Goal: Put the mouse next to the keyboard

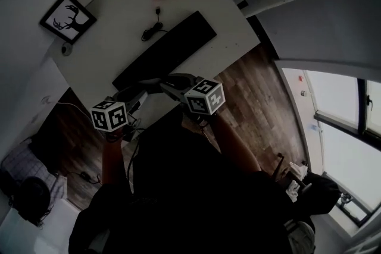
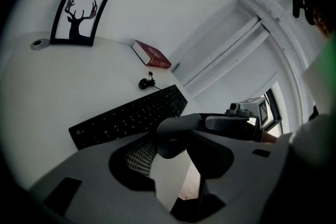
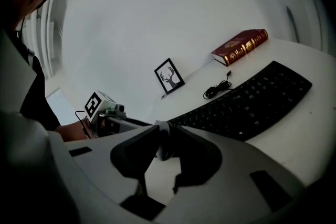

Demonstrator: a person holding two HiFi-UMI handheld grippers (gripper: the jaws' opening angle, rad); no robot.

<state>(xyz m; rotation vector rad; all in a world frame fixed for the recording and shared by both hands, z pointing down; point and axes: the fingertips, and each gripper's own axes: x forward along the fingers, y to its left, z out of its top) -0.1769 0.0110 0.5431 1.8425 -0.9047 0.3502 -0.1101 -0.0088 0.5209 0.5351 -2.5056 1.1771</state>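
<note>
Mouse [image 2: 173, 138], rounded grey, clamped by left gripper [image 2: 177, 145] and right gripper [image 3: 166, 139] before the flat black keyboard [image 2: 131, 115], at the edge of the smooth white desk [image 2: 63, 92].

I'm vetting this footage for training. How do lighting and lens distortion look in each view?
Head view: dim and underexposed, the person's body near black, the window blown out. Left gripper view: strong fisheye bend, dark round vignette, keyboard sharp. Right gripper view: same fisheye bend, even light, book clear.
</note>
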